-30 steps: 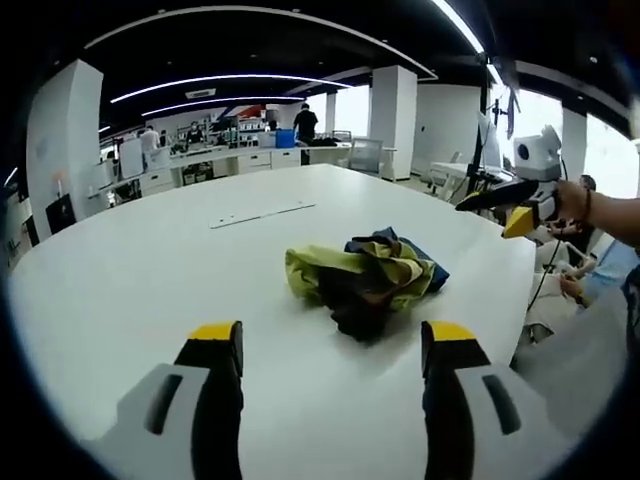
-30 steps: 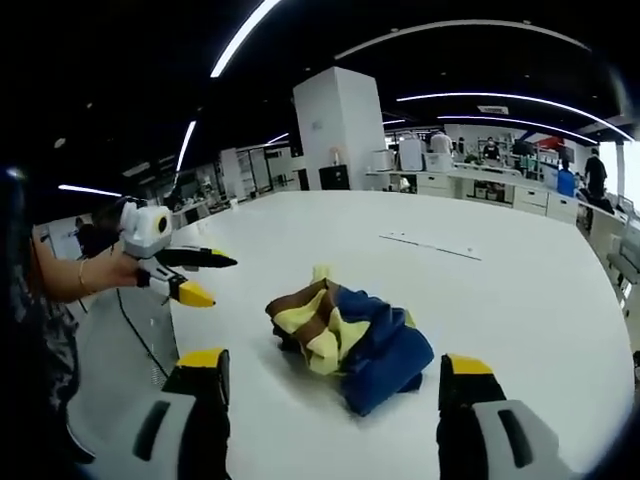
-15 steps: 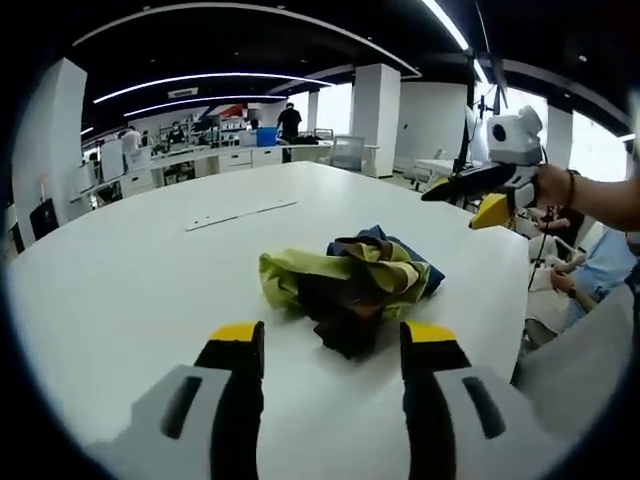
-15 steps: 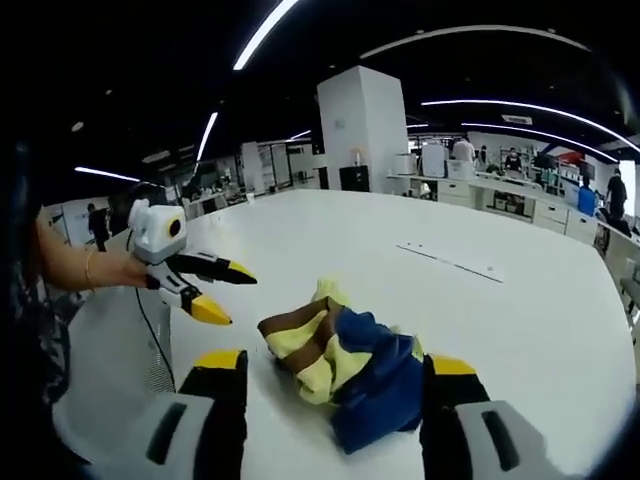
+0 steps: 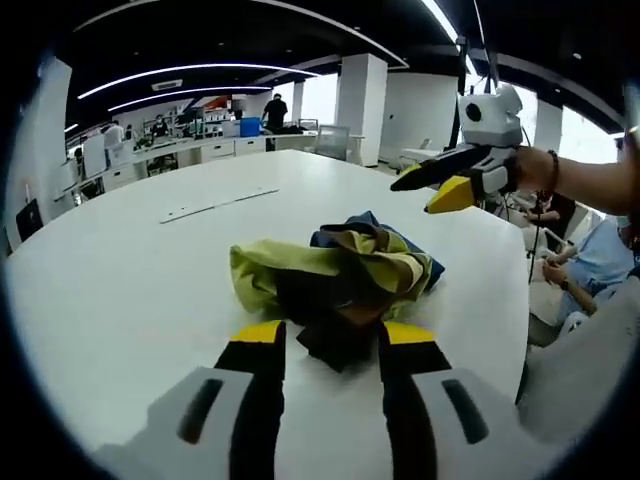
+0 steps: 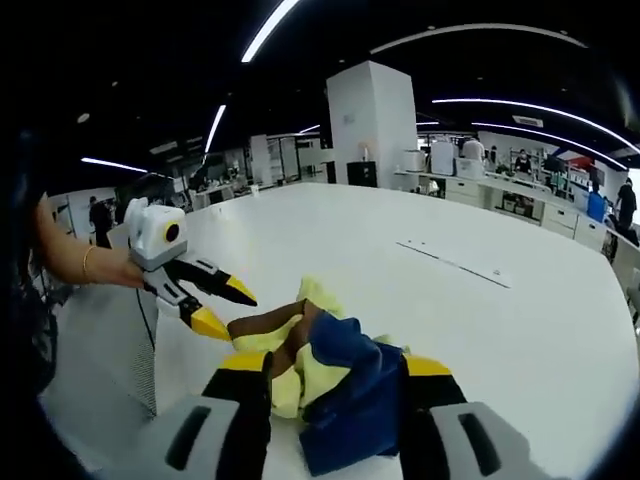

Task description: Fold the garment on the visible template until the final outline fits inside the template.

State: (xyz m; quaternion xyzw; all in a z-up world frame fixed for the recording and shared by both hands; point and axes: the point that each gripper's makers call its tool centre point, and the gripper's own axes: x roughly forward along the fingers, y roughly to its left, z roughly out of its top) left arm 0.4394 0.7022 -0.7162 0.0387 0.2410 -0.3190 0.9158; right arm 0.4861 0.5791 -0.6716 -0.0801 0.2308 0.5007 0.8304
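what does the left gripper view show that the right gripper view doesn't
Left gripper view alone: the crumpled garment's olive-yellow and dark brown side, and the right gripper raised beyond it, jaws apart. Right gripper view alone: the garment's blue and brown-striped side, and the left gripper open beside it. Both share the white round table, the thin strip lying on it, and each view's own yellow-tipped jaws apart with the garment between them.

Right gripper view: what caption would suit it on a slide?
Right tool open around a crumpled blue, yellow and brown garment on a white table, left tool poised beside it.
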